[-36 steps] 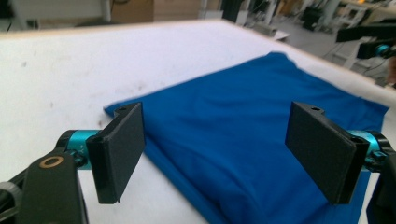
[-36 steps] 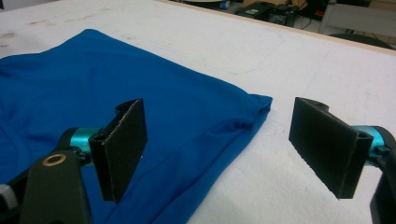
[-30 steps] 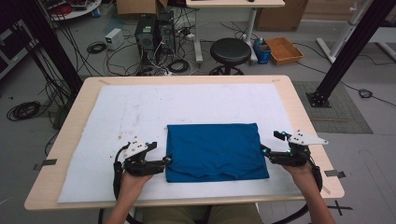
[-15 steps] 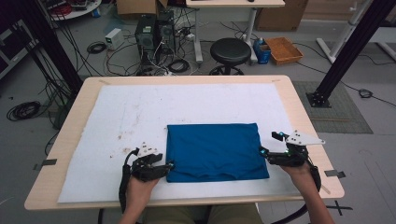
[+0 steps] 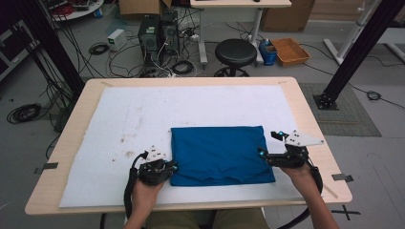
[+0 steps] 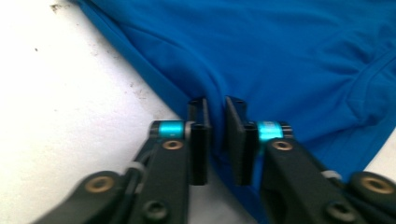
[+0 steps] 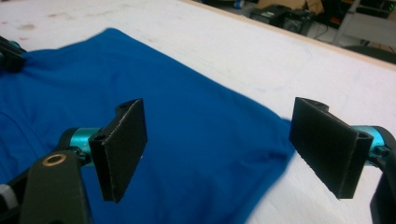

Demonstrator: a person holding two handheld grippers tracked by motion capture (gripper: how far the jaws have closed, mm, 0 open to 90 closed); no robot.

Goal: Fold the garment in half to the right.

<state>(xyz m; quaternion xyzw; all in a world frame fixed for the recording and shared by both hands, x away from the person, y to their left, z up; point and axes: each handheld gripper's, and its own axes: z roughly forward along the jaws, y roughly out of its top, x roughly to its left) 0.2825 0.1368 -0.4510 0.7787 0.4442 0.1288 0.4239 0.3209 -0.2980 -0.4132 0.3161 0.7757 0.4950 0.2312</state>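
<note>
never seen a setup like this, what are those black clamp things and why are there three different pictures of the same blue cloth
A person sits at a table and holds a hand-operated gripper in each hand; there is no robot arm. The high view looks down from above the person's side. The other two pictures come from small cameras riding on the grippers, each looking along its own two black fingers.

On the table lies a white mat, marked with a few dark specks, and on it a folded blue cloth.

The left gripper has just been closing: its fingers pinch a fold at the cloth's left edge. The right gripper stands wide open over the cloth's right edge, with nothing clamped between its fingers.

Behind the table, the floor holds a round black stool, cables and computer boxes.
</note>
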